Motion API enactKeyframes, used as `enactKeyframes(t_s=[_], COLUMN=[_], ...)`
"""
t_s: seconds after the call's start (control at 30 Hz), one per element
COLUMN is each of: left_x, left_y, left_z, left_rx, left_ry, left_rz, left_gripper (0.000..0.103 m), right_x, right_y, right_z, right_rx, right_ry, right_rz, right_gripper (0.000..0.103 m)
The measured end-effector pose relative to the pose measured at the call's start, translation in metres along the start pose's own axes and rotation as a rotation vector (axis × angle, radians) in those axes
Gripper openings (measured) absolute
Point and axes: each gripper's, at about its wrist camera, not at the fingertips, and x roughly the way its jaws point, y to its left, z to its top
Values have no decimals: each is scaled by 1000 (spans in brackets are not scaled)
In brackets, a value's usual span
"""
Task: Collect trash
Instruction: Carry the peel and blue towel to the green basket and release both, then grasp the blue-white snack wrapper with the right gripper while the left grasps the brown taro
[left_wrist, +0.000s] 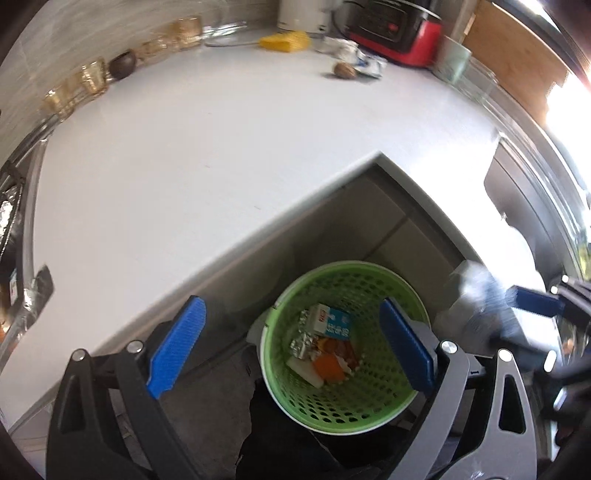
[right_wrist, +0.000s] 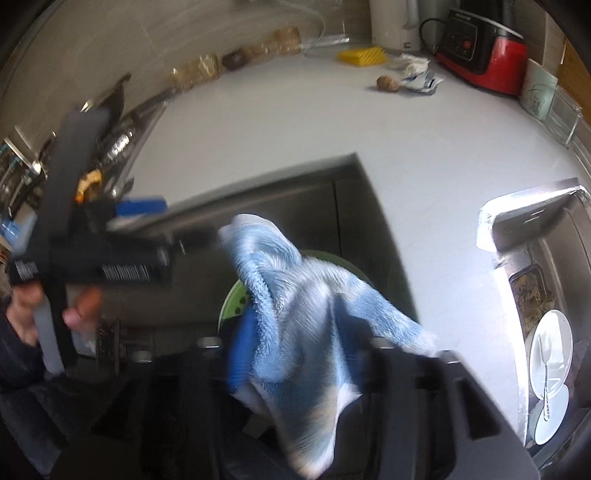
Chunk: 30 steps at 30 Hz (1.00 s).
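A green perforated bin (left_wrist: 343, 350) stands on the floor below the white counter's corner. It holds a small carton (left_wrist: 328, 321), foil and orange scraps. My left gripper (left_wrist: 291, 347) is open and empty above the bin. My right gripper (right_wrist: 306, 362) is shut on a blue and white cloth (right_wrist: 306, 314) that hangs over the bin's green rim (right_wrist: 231, 302). The cloth and right gripper also show blurred in the left wrist view (left_wrist: 484, 295). Crumpled wrappers (left_wrist: 354, 55) and a brown round item (left_wrist: 345, 70) lie far back on the counter (left_wrist: 221, 147).
A yellow sponge (left_wrist: 284, 40), a red and black appliance (left_wrist: 399, 33), a white kettle and glass jars (left_wrist: 92, 77) line the counter's back. A sink (right_wrist: 543, 314) with plates lies at the right. Grey cabinet doors stand behind the bin.
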Motion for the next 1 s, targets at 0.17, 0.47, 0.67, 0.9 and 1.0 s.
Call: enactKeyframes(t_s=[0.17,0.47,0.67,0.9,1.0], left_x=[-2,7,25,44,54], left_y=[16,38,43,22,2], left_z=[17,69,120,167,186], left_rx=[1,66,135,171,154], left_ry=[-16,-37,-42,-77,-114], left_rz=[-14,-85,-139,-159,-169], left_gripper=[91,93,93,93,93], right_x=[-3,-13,1,19,38], right_y=[-2,-31,-59,-112,-138], right_z=[15,73,122,190,221], right_rx=[87,271,345,349,275], right_ry=[-31,-151,-182,-180,-146], right_rz=[-2,-96,-171,-140,-144], right_gripper=[81,89,89,89,89])
